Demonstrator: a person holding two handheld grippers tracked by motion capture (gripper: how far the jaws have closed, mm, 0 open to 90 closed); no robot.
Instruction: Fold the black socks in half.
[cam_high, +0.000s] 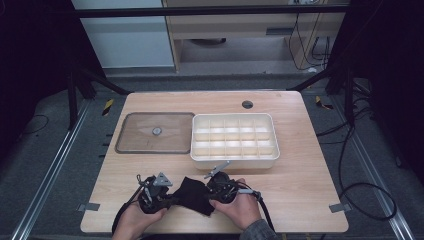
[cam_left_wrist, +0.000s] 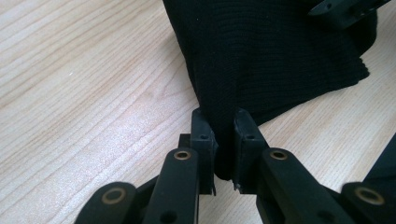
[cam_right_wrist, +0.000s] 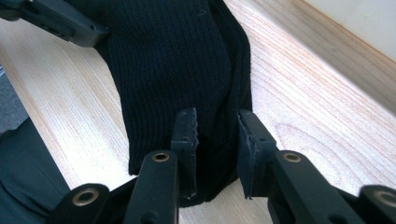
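A black knitted cloth (cam_high: 192, 195) lies on the wooden table (cam_high: 300, 190) near its front edge, between my two hand-held grippers. My left gripper (cam_high: 171, 199) is shut on the cloth's left end. In the left gripper view its pads (cam_left_wrist: 204, 135) pinch a ridge of the cloth (cam_left_wrist: 271, 46) at the gripper (cam_left_wrist: 226, 135). My right gripper (cam_high: 210, 194) comes in from the other end. In the right gripper view the right gripper (cam_right_wrist: 217, 135) straddles the cloth (cam_right_wrist: 177, 56), its jaws apart and the fabric lying between them and under the left jaw.
A white tray (cam_high: 234, 159) divided into several compartments stands just behind the grippers. To its left lies a flat clear lid (cam_high: 155, 132) with a dark rim. A round cable hole (cam_high: 247, 104) sits near the table's far edge.
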